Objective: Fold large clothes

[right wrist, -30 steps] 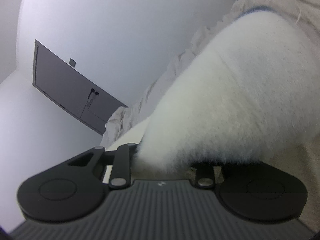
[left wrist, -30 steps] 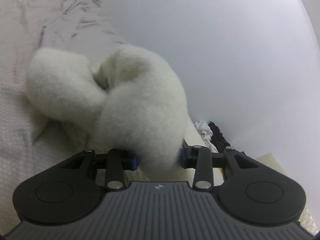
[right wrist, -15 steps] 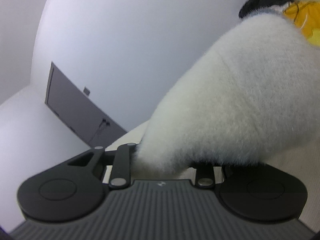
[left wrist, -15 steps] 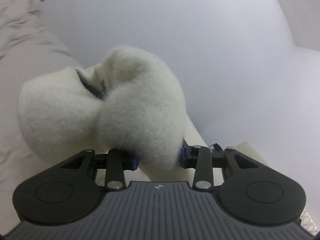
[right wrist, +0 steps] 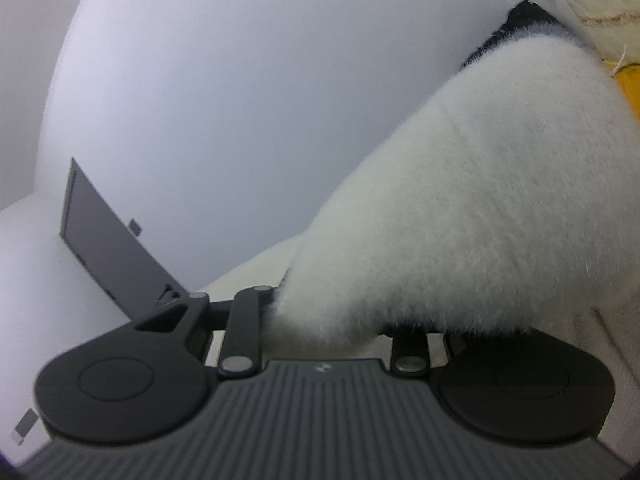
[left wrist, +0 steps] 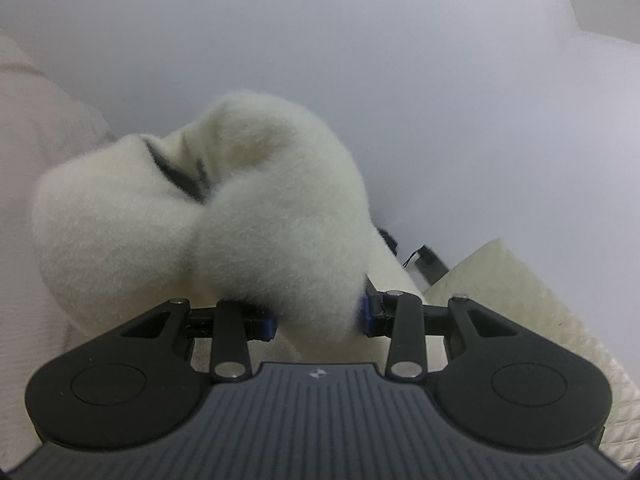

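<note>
Bedding gone from view | both tools clamp fluffy garment (left wrist: 276,240) (right wrist: 460,220) | fingertips buried

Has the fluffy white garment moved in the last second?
Yes. The fluffy white garment has been carried up off the crumpled bedding, which has slid away left; the white wall now fills the background.

A fluffy white fleece garment (left wrist: 276,236) is hanging bunched, bulging toward ten o'clock with dark trim showing in a fold; in the right wrist view it (right wrist: 472,208) is stretching up toward one o'clock.
</note>
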Available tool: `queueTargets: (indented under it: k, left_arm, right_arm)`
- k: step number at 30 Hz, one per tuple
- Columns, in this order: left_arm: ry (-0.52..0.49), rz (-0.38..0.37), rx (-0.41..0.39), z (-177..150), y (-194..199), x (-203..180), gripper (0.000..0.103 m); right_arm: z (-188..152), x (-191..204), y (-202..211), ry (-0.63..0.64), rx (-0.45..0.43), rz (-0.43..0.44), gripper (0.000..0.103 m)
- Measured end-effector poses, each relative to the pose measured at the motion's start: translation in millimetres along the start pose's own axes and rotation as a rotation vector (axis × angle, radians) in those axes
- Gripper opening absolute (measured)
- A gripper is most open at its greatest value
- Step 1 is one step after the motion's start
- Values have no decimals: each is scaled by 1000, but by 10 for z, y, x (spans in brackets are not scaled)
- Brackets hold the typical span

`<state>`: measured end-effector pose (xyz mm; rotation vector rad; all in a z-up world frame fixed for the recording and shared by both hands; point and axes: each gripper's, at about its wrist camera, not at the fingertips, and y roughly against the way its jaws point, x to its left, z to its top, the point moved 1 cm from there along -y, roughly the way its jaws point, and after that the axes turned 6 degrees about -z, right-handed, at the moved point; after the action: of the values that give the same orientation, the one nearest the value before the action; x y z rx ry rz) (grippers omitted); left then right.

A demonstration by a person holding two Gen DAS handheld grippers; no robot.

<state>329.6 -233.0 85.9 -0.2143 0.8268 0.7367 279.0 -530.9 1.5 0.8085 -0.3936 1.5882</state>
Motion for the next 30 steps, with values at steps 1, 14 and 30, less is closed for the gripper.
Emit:
queueTargets:
  k: [1, 14, 30]
  left_arm:
    - [2, 1, 11, -45, -110, 95, 42]
    - [49, 10, 97, -674, -600, 1088, 43]
    - [-26, 94, 257, -1158, -544, 1087, 66]
  right_arm:
    - [-20, -103, -73, -3, 1, -10, 34]
    - [-734, -783, -396, 65, 44, -105, 34]
    - [-1211, -957, -473, -79, 121, -134, 50]
